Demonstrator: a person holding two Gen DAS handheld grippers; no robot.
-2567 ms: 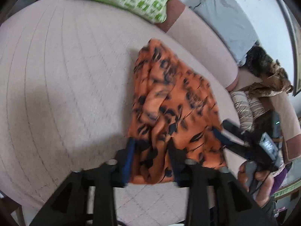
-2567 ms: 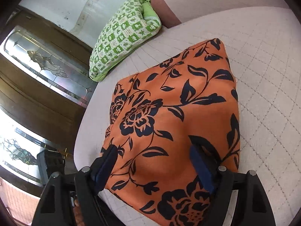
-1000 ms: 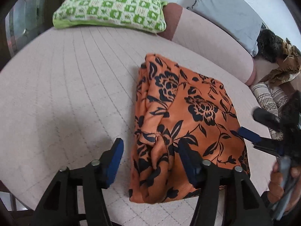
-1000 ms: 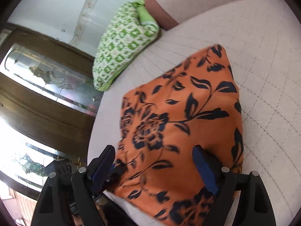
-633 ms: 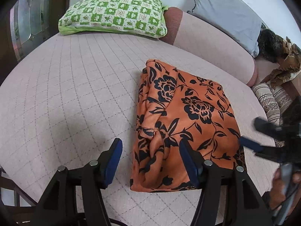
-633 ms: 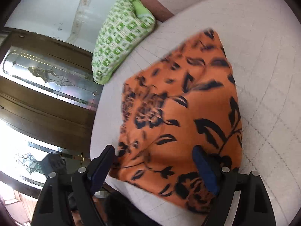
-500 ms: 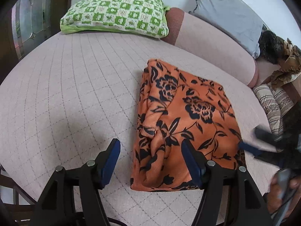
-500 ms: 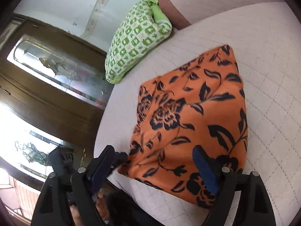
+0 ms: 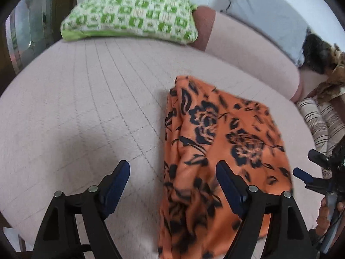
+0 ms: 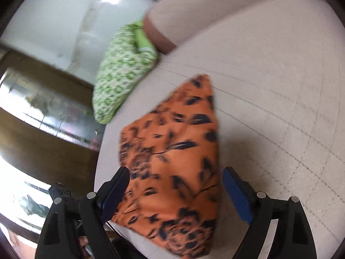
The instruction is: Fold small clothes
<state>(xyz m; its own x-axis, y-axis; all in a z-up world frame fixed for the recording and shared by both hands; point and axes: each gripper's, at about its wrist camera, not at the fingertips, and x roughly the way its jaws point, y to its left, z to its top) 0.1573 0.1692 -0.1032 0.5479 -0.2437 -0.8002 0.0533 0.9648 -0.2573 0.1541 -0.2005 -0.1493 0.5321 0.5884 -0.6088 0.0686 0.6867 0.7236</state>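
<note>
Garment (image 9: 217, 151): orange floral cloth, folded into a rough rectangle, lies on the pink quilted sofa seat (image 9: 86, 99), near its front edge, probably for reach. Left wrist view: left tongs (image 9: 172, 179) spread wide, empty, above the cloth's left fold edge; looks like released. Right tongs (image 9: 301, 176) at its right edge. Green pillow (image 9: 133, 15) well apart, behind. Right wrist view: blurred; right tongs (image 10: 175, 183) wide open, straddling garment (image 10: 172, 155), gripping nothing.
</note>
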